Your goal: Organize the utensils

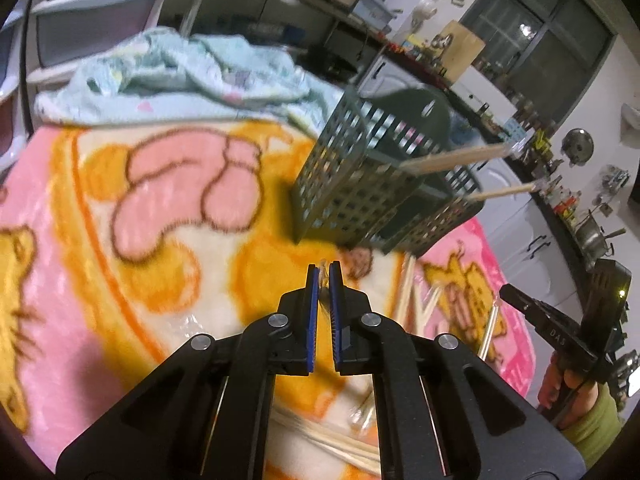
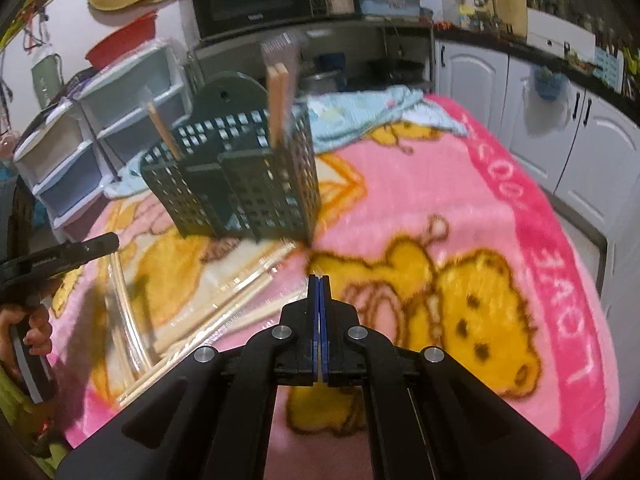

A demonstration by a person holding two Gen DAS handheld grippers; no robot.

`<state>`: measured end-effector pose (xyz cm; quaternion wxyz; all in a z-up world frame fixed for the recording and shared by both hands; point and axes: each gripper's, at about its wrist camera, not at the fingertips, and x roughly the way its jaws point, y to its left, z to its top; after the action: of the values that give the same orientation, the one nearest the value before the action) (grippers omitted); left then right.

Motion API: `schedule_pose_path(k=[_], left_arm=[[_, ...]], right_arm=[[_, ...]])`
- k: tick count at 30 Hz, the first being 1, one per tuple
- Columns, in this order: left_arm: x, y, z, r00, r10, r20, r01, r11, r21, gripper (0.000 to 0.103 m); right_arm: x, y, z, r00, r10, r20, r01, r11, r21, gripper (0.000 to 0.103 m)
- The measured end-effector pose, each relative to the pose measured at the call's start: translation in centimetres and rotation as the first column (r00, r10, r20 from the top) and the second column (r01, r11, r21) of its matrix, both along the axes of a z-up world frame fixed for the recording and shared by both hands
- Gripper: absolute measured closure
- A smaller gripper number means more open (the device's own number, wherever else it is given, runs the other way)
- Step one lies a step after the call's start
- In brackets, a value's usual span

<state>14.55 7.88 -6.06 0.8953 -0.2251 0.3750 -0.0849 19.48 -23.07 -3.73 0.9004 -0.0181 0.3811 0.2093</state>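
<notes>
The pink blanket (image 2: 460,184) is spread soft and uneven under the green utensil basket (image 2: 240,184), near its far edge. Wrapped chopsticks (image 2: 240,292) lie just before it; some stand inside. The basket could be tipped. The left gripper (image 1: 325,280) pinches clear wrap; the right gripper (image 2: 319,292) is pressed together, empty.

Ahead of the jaws, a dark green lattice utensil basket (image 2: 236,184) is showing pale wooden chopsticks (image 2: 278,100). Beneath the jaws, a pink blanket (image 2: 460,208) is displaying yellow cartoon bears and orange outlines. Beyond it, a light blue cloth (image 1: 192,76) is showing faint pastel prints.
</notes>
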Motion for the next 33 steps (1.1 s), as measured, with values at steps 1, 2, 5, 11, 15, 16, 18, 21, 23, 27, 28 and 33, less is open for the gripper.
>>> schedule_pose_path(k=[1,2,5,11,15,16,18,21,23,27,28,33], left_arm=[[-0.1,0.0,0.6,1.000,-0.005,0.017,0.005,1.000,-0.003,0.100],[-0.2,-0.1,1.2,0.999,-0.010,0.032,0.010,1.000,-0.002,0.100],[-0.4,-0.4,2.3,0.998,-0.024,0.060,0.024,1.000,0.005,0.100],[-1.3,-1.3,4.8,0.991,-0.046,0.129,0.043,0.999,0.024,0.100],[-1.6,-1.8,6.2,0.984,-0.064,0.166,0.061,0.998,0.026,0.101],[-1.7,-1.9,6.7,0.982,-0.072,0.177,0.068,0.997,0.027,0.101],[-1.8,-2.2,7.3,0.978,-0.083,0.193,0.078,0.996,0.031,0.101],[-2.0,-2.7,8.2,0.970,-0.102,0.220,0.097,0.995,0.035,0.101],[-2.1,-3.1,8.8,0.966,-0.114,0.233,0.108,0.993,0.040,0.101],[-2.1,-3.5,9.4,0.959,-0.129,0.252,0.122,0.992,0.043,0.101],[-2.1,-3.6,9.6,0.958,-0.132,0.257,0.125,0.991,0.043,0.101],[-1.9,-3.8,10.8,0.947,-0.143,0.287,0.136,0.990,0.045,0.101]], right_arm=[[-0.2,0.0,0.4,1.000,0.003,0.013,-0.003,1.000,0.000,0.102],[-0.4,0.1,0.9,1.000,0.006,0.028,-0.006,1.000,-0.001,0.102],[-1.0,0.3,2.4,0.997,0.016,0.073,-0.016,1.000,-0.006,0.102],[-2.2,0.5,4.7,0.991,0.033,0.132,-0.033,0.999,-0.002,0.102],[-2.9,0.6,6.0,0.986,0.046,0.161,-0.049,0.999,0.010,0.102],[-3.1,0.8,6.4,0.984,0.053,0.172,-0.056,0.998,0.011,0.102],[-3.5,1.1,7.1,0.980,0.066,0.188,-0.070,0.997,0.015,0.102],[-4.2,1.6,7.9,0.975,0.085,0.207,-0.090,0.996,0.016,0.102],[-4.6,2.0,8.4,0.970,0.100,0.221,-0.105,0.994,0.011,0.102],[-4.9,2.4,9.4,0.963,0.119,0.241,-0.125,0.992,0.009,0.102],[-5.1,2.6,9.7,0.960,0.126,0.248,-0.132,0.991,0.008,0.102],[-5.4,3.0,10.9,0.950,0.137,0.280,-0.145,0.989,0.008,0.102]])
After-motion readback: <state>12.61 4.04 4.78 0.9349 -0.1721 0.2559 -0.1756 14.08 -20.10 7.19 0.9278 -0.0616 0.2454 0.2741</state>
